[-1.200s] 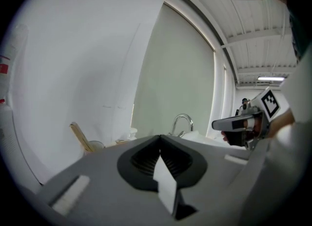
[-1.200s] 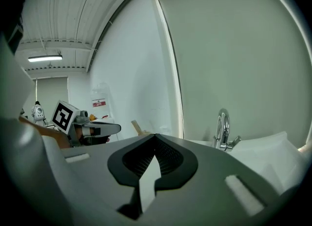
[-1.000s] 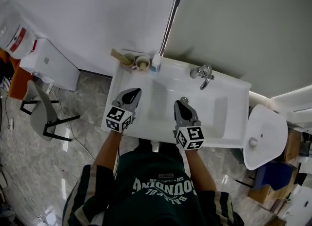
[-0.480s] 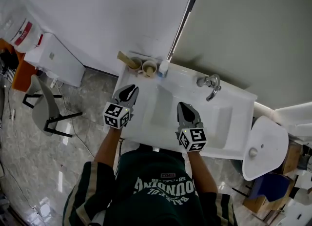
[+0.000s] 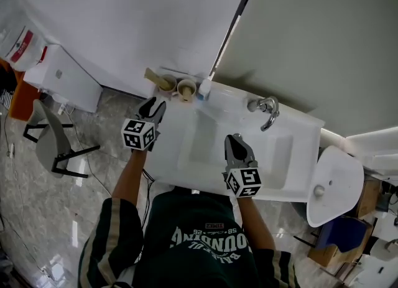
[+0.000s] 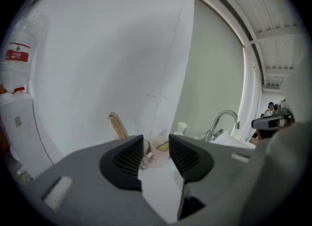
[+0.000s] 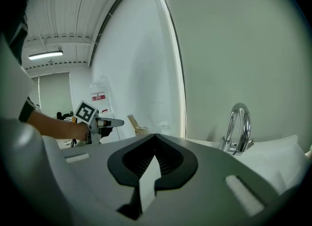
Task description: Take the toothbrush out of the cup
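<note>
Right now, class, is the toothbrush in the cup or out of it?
In: the toothbrush sticks up, slanting, from the left cup on the sink corner.

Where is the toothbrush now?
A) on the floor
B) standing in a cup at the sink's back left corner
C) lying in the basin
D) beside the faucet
B: the toothbrush leans with its wooden handle out of the cup at the back left corner of the sink.
</note>
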### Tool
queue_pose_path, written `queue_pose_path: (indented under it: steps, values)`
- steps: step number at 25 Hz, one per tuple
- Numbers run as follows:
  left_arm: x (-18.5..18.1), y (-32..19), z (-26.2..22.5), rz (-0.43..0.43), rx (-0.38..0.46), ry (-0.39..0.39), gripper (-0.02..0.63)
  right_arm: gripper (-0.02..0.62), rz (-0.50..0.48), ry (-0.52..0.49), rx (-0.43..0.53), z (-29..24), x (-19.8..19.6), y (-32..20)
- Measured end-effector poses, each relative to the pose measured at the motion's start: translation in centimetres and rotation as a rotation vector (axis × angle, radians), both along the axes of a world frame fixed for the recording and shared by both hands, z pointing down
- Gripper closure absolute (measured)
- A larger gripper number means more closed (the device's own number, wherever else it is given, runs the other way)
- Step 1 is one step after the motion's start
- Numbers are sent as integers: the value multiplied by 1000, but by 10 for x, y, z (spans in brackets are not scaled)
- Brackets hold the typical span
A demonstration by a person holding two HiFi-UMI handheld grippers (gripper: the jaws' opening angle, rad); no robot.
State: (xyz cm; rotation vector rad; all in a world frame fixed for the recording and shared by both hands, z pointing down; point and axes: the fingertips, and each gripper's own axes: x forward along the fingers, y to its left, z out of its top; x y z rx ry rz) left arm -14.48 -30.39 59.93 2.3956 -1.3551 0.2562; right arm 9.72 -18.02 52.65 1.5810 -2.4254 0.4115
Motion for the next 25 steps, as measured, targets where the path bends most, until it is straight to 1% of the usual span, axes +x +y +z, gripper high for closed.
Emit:
queue_pose_path:
  steps: [6, 11, 15, 18, 23, 25]
  values:
    - [-24, -42, 15, -91, -35, -14, 434, 594, 28, 18, -15, 3, 11, 7]
    - [-32, -73, 30, -114, -74, -55, 434, 594, 60, 24, -35, 9, 22, 16]
    - [-39, -93, 42, -158, -111, -35, 434, 594, 89, 31, -47, 12, 32, 25]
    - [-40, -103, 48, -168, -128, -36, 434, 594, 109, 36, -56, 14, 40, 32]
    - [-41, -109, 50, -173, -124, -16, 436, 594, 132, 41, -74, 15, 50, 42]
    - [-42, -108, 51, -175, -120, -22, 437, 594, 135, 43, -72, 16, 51, 44]
